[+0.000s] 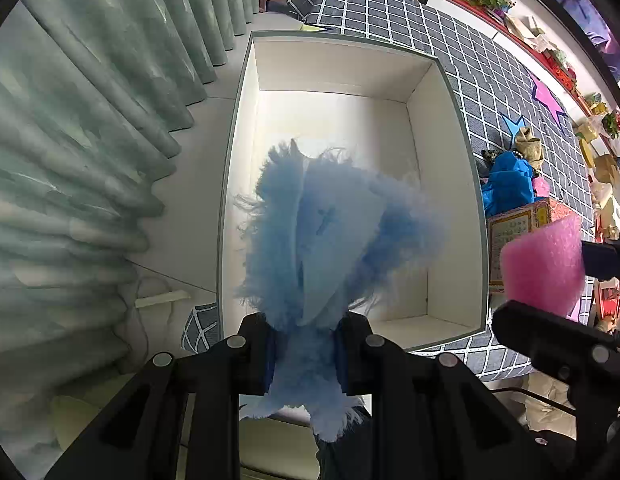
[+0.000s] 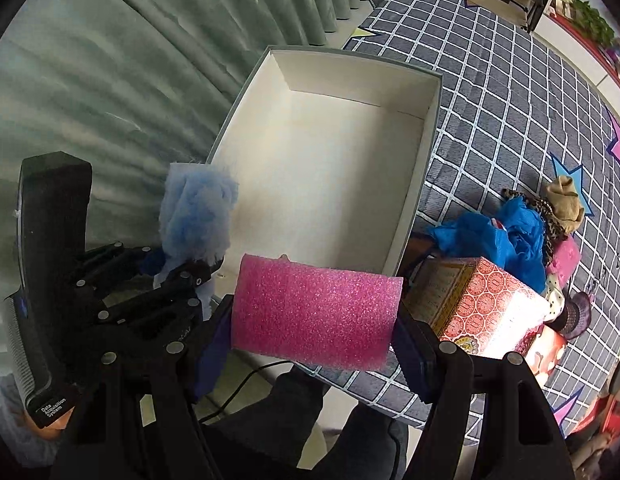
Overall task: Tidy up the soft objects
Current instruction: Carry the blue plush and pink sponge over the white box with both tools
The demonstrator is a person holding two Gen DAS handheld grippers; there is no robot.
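Basically two light, squashy items in play, both held over or beside the white box, which sits empty on the checked mat. Blue fluffy cloth is feathery, limp, near weightless; it sags and frays at the edges, so a pinch on the bunched middle looks safest, a loose fringe would likely slip out. Pink foam block is springy, grippy-textured, keeps its shape; best taken across its short ends. Left gripper is clamped hard on the cloth, jaws nearly together, fluff spilling out above and below the pads, hanging over the box's near half. Right gripper sits about half spread, pads pressing both ends of the foam, holding it at the box's near rim. More soft stuff, including a blue plastic bag, lies piled on the mat beside the patterned carton.
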